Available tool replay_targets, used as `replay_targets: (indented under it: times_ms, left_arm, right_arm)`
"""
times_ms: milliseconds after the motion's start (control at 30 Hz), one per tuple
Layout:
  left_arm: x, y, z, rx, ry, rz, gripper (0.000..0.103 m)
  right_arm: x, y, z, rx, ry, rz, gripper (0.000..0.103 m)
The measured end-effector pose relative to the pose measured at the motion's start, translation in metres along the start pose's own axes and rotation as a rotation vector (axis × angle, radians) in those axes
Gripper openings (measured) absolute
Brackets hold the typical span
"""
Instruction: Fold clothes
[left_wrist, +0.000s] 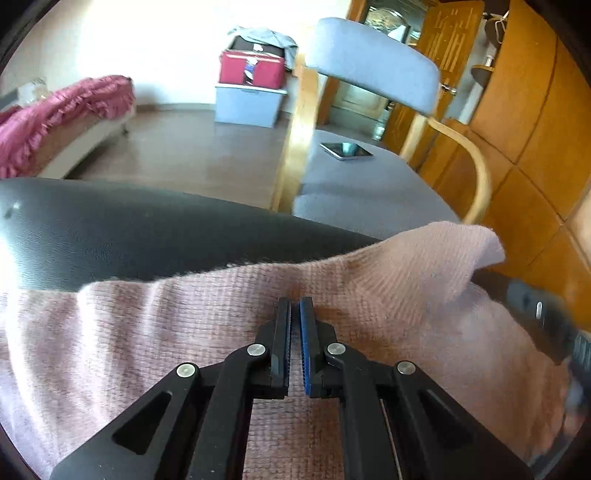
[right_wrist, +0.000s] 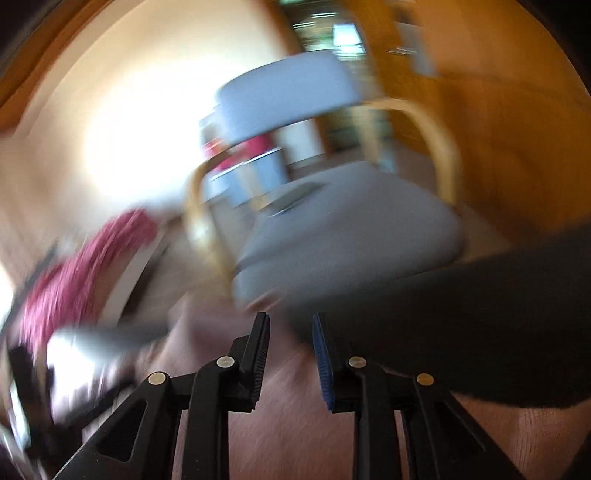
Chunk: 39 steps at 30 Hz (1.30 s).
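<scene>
A pink knit garment (left_wrist: 155, 332) lies spread on a black table (left_wrist: 129, 236) and fills the lower part of the left wrist view. My left gripper (left_wrist: 295, 301) is over its middle with the jaws shut to a thin slit and the tips down at the knit. I see no fold between the pads. The garment's right corner (left_wrist: 465, 240) stands raised beside the blurred dark body of the right gripper (left_wrist: 539, 317). The right wrist view is badly blurred. There my right gripper (right_wrist: 290, 321) is open with nothing between its fingers. A pink smear of the garment (right_wrist: 207, 321) lies just left of it.
A grey padded chair (left_wrist: 369, 184) with light wooden arms stands just past the table, with a tablet (left_wrist: 345, 150) on its seat. Orange wooden panelling (left_wrist: 528, 147) is on the right. A bed with a pink ruffled cover (left_wrist: 55, 118) and stacked storage boxes (left_wrist: 251, 88) are further back.
</scene>
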<state>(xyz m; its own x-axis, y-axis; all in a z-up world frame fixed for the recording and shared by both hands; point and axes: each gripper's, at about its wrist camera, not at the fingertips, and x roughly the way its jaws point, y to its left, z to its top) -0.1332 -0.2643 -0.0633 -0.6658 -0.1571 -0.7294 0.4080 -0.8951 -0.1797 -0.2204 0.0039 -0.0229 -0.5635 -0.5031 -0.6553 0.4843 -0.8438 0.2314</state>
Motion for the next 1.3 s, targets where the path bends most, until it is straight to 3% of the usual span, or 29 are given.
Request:
replay_targets:
  times_ms: [133, 233, 400, 567, 667, 767, 867, 967, 1067, 1167, 1300]
  left_arm:
    - [-0.001, 0.000, -0.001, 0.018, -0.009, 0.113, 0.005]
    - [0.002, -0.004, -0.002, 0.052, -0.005, 0.146, 0.005]
    - [0.006, -0.016, -0.002, 0.117, -0.007, 0.209, 0.005]
    - [0.009, -0.015, 0.000, 0.104, -0.006, 0.192, 0.005]
    - [0.009, -0.016, -0.001, 0.108, -0.006, 0.195, 0.005]
    - [0.009, -0.017, -0.001, 0.111, -0.006, 0.198, 0.005]
    - [0.008, -0.016, -0.001, 0.103, -0.006, 0.189, 0.005]
    - [0.008, -0.015, -0.001, 0.097, -0.007, 0.182, 0.005]
    - [0.007, -0.013, -0.001, 0.090, -0.004, 0.168, 0.005]
    - [0.002, -0.011, -0.002, 0.093, -0.002, 0.164, 0.006]
    - [-0.021, -0.005, -0.015, 0.181, -0.005, 0.245, 0.006]
  right_arm:
    - [0.010, 0.049, -0.010, -0.220, 0.065, -0.014, 0.020]
    - [0.041, 0.067, -0.010, -0.251, 0.146, -0.033, 0.017]
    - [0.075, 0.061, 0.010, -0.153, 0.162, -0.081, 0.017]
    - [0.090, 0.039, 0.027, 0.023, 0.128, -0.086, 0.022]
    - [0.064, 0.030, 0.018, 0.071, 0.076, -0.065, 0.022]
    - [0.024, 0.037, 0.000, -0.032, 0.031, -0.070, 0.022]
    - [-0.016, 0.044, -0.027, -0.140, 0.038, -0.129, 0.021]
    - [-0.039, 0.043, -0.052, -0.172, 0.064, -0.197, 0.021]
    - [-0.045, 0.034, -0.076, -0.171, 0.109, -0.287, 0.021]
    - [-0.042, 0.017, -0.080, -0.116, 0.114, -0.297, 0.022]
    - [-0.042, 0.013, -0.080, -0.097, 0.105, -0.318, 0.022]
